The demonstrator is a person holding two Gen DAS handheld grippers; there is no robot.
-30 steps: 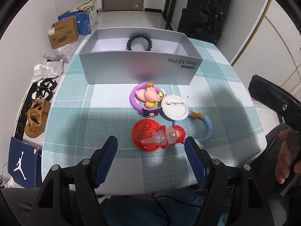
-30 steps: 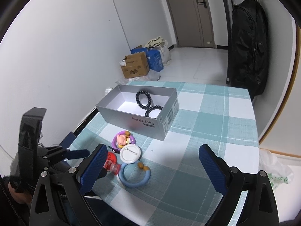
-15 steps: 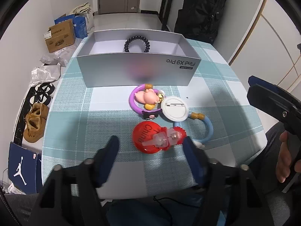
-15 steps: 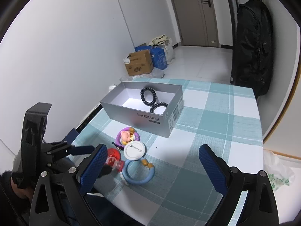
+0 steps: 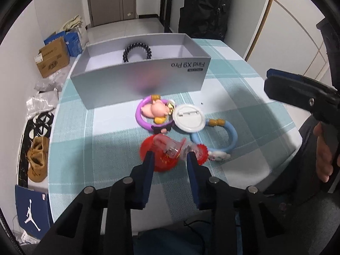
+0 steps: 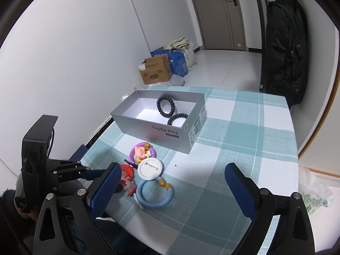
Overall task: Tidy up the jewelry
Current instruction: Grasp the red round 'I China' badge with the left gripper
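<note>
A red badge with a clear plastic piece on it (image 5: 162, 162) lies near the front edge of the checked table (image 5: 244, 78). My left gripper (image 5: 170, 159) hangs over it; its jaws are closing with the badge between the tips, and no pad visibly presses on it. Behind it lie a purple ring with a pink pig (image 5: 153, 110), a white pin badge (image 5: 189, 118) and a blue ring (image 5: 231, 136). The silver box (image 5: 138, 80) holds black spiral hair ties (image 6: 166, 106). My right gripper (image 6: 173, 182) stands wide open above the table, holding nothing.
A black backpack (image 6: 284, 48) hangs by the door. Cardboard boxes (image 6: 156, 70) and shoes (image 5: 38, 159) are on the floor to the left. A white plastic bag (image 6: 314, 193) lies off the right edge. A hand (image 5: 323, 159) holds the right gripper's handle.
The left jaws have narrowed from wide open to close around the red badge, and the left view has rolled slightly. The right gripper stays as it was.
</note>
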